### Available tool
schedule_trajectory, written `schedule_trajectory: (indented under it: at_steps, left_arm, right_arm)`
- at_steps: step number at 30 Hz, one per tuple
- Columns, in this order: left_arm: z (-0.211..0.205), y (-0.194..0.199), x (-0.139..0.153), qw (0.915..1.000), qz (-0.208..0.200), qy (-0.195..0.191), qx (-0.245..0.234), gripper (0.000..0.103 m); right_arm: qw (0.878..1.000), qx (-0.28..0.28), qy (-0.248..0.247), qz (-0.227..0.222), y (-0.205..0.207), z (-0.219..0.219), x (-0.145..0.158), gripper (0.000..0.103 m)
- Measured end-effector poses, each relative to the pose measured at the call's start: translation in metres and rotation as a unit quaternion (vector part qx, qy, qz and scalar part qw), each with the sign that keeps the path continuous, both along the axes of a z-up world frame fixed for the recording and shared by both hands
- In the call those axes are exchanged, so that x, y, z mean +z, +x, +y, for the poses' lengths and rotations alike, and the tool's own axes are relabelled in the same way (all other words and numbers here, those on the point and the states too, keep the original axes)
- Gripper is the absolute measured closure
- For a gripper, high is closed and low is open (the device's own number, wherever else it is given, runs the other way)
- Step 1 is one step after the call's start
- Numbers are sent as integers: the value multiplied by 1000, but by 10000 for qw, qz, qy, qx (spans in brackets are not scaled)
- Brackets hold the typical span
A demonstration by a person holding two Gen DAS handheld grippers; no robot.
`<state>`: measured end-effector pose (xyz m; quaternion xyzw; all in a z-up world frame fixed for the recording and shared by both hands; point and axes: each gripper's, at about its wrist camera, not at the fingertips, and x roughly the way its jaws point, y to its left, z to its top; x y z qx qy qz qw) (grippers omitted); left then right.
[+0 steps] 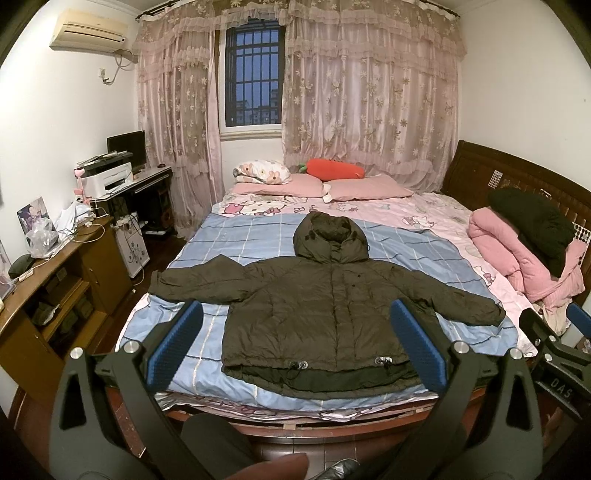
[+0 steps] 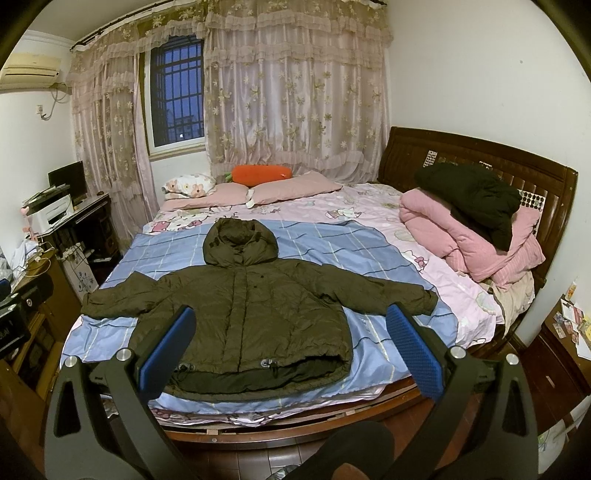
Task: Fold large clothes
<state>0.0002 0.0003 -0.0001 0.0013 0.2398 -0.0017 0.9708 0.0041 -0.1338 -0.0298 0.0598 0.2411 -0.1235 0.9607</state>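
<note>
Bedroom, night outside a barred window (image 1: 252,75) behind pink lace curtains (image 1: 369,92).

Left wrist view:
- Bed (image 1: 207,373) with a blue checked sheet (image 1: 243,236) laid over a pink cartoon sheet (image 1: 436,210).
- Jacket (image 1: 325,306), dark olive, hooded, lies flat and front-up on the blue sheet, hood toward the curtains, both sleeves spread out sideways, hem near the bed's near edge with two drawcord toggles showing.
- Left gripper (image 1: 295,343) hovers at the near edge of the bed, jaws spread wide, blue pads (image 1: 173,347) to either side of the jacket's lower body as seen here, nothing between them.
- Right gripper (image 1: 554,339) shows in part at the right edge; whether it is released cannot be told from this view.
- Two pink pillows (image 1: 365,186), a floral pillow (image 1: 264,171) and a carrot plush (image 1: 332,170) along the far side.
- Pink quilt (image 1: 517,258), folded, with a black garment (image 1: 532,221) on top, against the wooden headboard (image 1: 498,166).
- Desk (image 1: 37,295) on the left, printer (image 1: 107,177) and monitor (image 1: 127,147) beyond it, air conditioner (image 1: 92,29) high on the wall.

Right wrist view:
- Same bed (image 2: 369,406) seen from further right; jacket (image 2: 258,314) sits left of centre.
- Right gripper (image 2: 291,350) hovers at the near bed edge, jaws wide apart and empty; the left pad (image 2: 166,354) overlaps the jacket's hem corner in view, the other sits over blue sheet (image 2: 369,332).
- Quilt (image 2: 461,236) and black garment (image 2: 476,199) at right, by the headboard (image 2: 480,155).
</note>
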Motion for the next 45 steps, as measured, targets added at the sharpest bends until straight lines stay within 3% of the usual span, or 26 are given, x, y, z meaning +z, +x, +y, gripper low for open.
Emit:
schedule_trajectory:
  at_steps: [45]
  left_arm:
    - [0, 0, 0, 10000, 4, 6, 5, 2]
  right_arm:
    - [10000, -3, -30, 14, 1, 3, -2, 1]
